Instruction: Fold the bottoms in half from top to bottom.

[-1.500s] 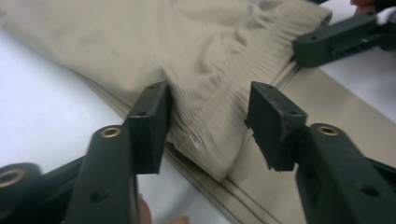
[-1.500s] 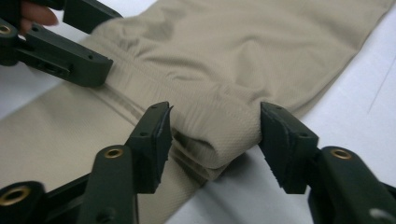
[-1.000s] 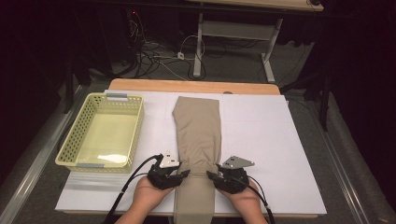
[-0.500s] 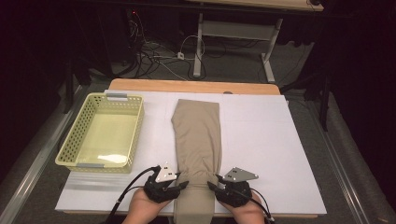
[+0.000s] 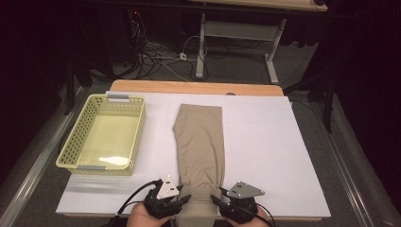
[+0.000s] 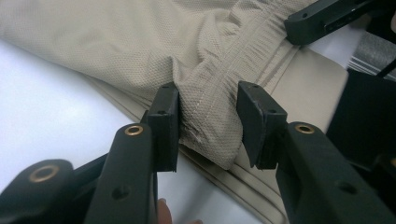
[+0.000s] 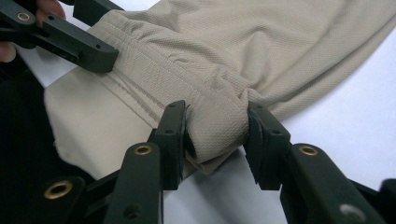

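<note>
Low in the frame, left tool (image 5: pixel 185 198) and right tool (image 5: pixel 215 200) each clamp a bunched fold of the beige garment (image 5: pixel 200 142) on the white tabletop (image 5: pixel 265 142).

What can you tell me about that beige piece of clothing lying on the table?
The beige garment looks like trousers or shorts folded lengthwise into a long strip, made of a fine, dotted knit fabric. It lies flat on the white table cover, running away from the person, to the right of the yellow basket. Its near end has a gathered, stitched waistband. The left hand-held gripper and the right hand-held gripper each pinch a bunched corner of that end.
</note>
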Demonstrator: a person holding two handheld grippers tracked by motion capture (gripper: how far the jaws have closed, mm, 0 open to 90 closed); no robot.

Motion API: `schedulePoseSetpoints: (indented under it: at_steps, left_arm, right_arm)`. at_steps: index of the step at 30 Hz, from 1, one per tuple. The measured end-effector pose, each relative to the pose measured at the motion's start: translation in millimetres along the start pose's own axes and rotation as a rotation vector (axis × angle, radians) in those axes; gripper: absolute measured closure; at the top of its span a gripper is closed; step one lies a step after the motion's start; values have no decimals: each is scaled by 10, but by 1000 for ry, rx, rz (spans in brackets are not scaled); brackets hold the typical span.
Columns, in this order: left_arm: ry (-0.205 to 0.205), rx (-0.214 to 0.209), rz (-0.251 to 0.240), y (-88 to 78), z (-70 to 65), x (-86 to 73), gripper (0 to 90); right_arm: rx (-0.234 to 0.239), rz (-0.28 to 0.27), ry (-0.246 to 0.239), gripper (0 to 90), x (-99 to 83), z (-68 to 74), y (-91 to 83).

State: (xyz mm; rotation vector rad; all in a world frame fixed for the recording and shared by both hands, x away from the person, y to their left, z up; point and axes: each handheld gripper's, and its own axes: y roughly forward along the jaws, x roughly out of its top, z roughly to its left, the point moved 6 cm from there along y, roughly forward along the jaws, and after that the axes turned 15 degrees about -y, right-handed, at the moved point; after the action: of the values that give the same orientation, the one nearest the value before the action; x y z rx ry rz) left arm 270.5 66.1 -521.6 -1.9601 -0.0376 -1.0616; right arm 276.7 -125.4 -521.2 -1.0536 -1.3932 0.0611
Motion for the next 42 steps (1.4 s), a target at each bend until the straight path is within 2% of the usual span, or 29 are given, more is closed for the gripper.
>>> schedulePoseSetpoints:
  at_steps: [6,11,15,20,23,36,42]
  left_arm:
    - [12,-5,19,-69,-88,-85,588]
    - [19,-8,7,-102,-134,-157,587]
    - [17,-37,-22,-120,-143,-220,586]
    - [26,-69,-20,-152,-163,-253,583]
    - [41,-57,-24,-145,-188,-281,582]
    - [17,-62,-26,-130,-176,-307,578]
    - [19,-61,-28,-130,-177,-309,579]
  right_arm:
    - [12,0,-17,627,-37,121,-77]
    - [16,-19,-23,626,-75,197,-116]
    - [21,-29,-15,627,-94,243,-146]
    - [34,-34,-30,627,-124,298,-197]
    - [34,-29,-36,626,-139,311,-203]
    - [31,-28,-35,620,-152,318,-202]
    - [33,-28,-36,621,-154,317,-199]
